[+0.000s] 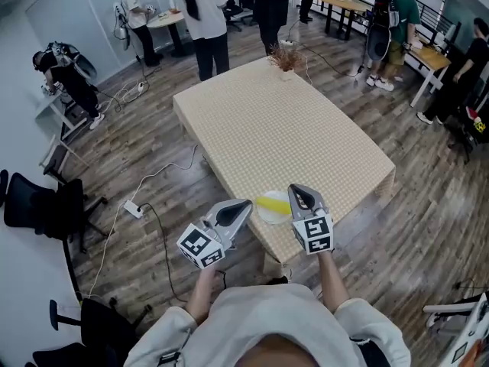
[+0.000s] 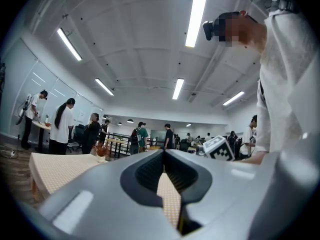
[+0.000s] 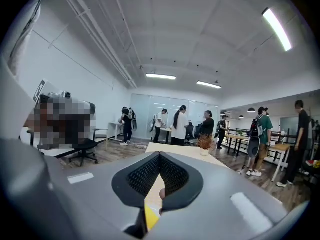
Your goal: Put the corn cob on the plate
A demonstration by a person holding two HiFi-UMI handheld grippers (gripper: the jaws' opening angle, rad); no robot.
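Two grippers: the left gripper [image 1: 244, 204] and the right gripper [image 1: 293, 188] have smooth grey plastic shells, each with a cube of black and white square markers at the back.
Pads: black and finely ribbed, set in a rounded V shape inside each shell [image 2: 150, 173] [image 3: 145, 176].
Left tool state: jaws together, tips touching, nothing between them.
Right tool state: jaws pressed together and empty; a bit of yellow shows low in the gap behind them.
Corn cob [image 1: 273, 202]: yellow, long and rounded; it lies on the plate, between the two grippers and touching neither.
Plate [image 1: 268, 216]: white, round and smooth; it stands on the table close to the near edge.
Table [image 1: 283, 128]: rectangular, covered with a beige cloth with a fine grid texture.
Plant [image 1: 285, 57]: small, dry, reddish-brown bunch at the far edge of the table.
Floor [image 1: 145, 205]: grey-brown wood-look planks, with a white cable across.
Left arm pose: forearm stretched forward, gripper about level, off the table edge, just left of the plate.
Right arm pose: forearm forward, gripper tilted slightly down, over the near table edge, just right of the plate.
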